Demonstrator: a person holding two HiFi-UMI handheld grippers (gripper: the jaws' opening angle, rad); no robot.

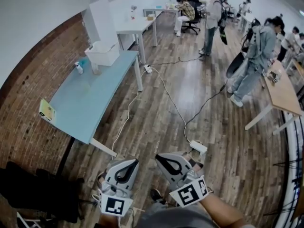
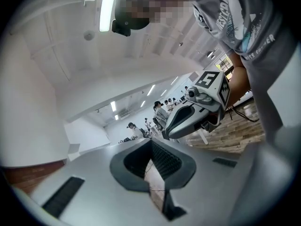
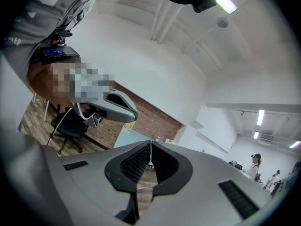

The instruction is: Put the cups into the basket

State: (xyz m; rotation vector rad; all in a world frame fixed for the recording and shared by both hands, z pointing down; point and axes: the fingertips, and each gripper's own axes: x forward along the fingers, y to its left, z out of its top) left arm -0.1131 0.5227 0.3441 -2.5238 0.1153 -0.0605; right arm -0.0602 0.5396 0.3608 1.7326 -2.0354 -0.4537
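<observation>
Two grippers, the left gripper point(image 1: 130, 164) and the right gripper point(image 1: 164, 159), sit at six o'clock in the head view, close to the person's body and well apart from the blue table point(image 1: 90, 103) at ten o'clock. What looks to be the white basket point(image 1: 102, 55) stands on the table's far end toward eleven, and the cups are too small to make out. A cable point(image 1: 168, 96) and power strip point(image 1: 198, 147) lie on the floor at one o'clock. The left gripper view shows its jaws pressed together on nothing. The right gripper view shows the same, tips touching, empty. On the walk over, a foot could catch that cable.
</observation>
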